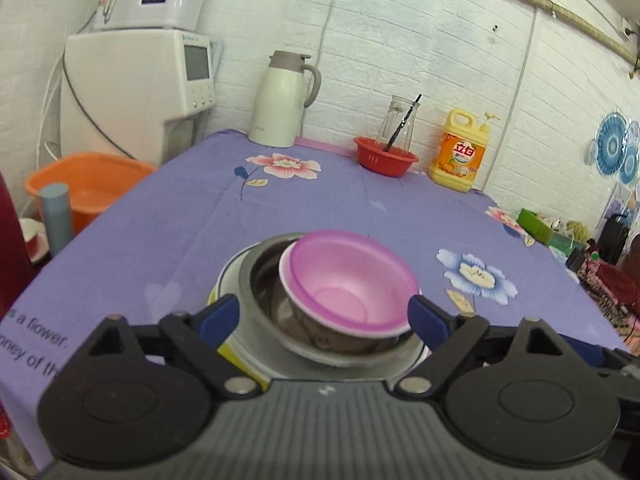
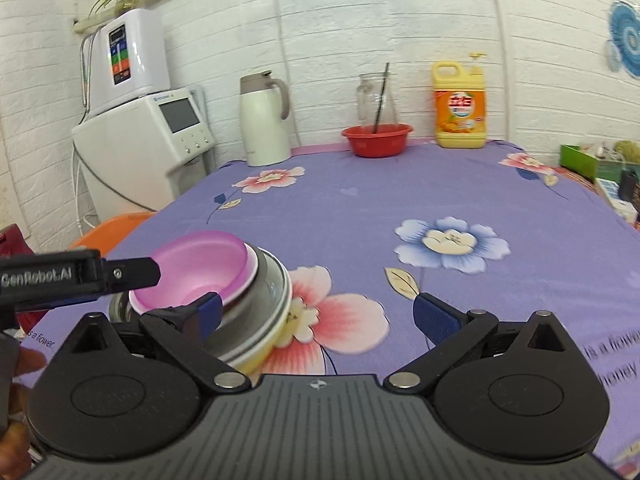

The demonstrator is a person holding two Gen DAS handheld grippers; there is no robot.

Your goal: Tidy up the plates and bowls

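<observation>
Both grippers open over a nested bowl stack on the purple cloth.

Left gripper [image 1: 324,316] points forward and slightly down, jaws spread wide on either side of the stack – pads clear of it, nothing gripped. The pink bowl [image 1: 344,284] sits tilted inside a steel bowl [image 1: 264,276], which rests on a yellow plate [image 1: 236,354] near the table's [image 1: 320,196] front edge. Right gripper [image 2: 318,314] also angles slightly down, just right of the stack, jaws wide and empty – its left finger [image 2: 208,308] overlaps the steel bowl's rim in view; contact unclear. From the right wrist, the left gripper's black finger [image 2: 132,274] reaches in from the left at the pink bowl's rim. A hand [image 2: 18,432] shows at the bottom left.
</observation>
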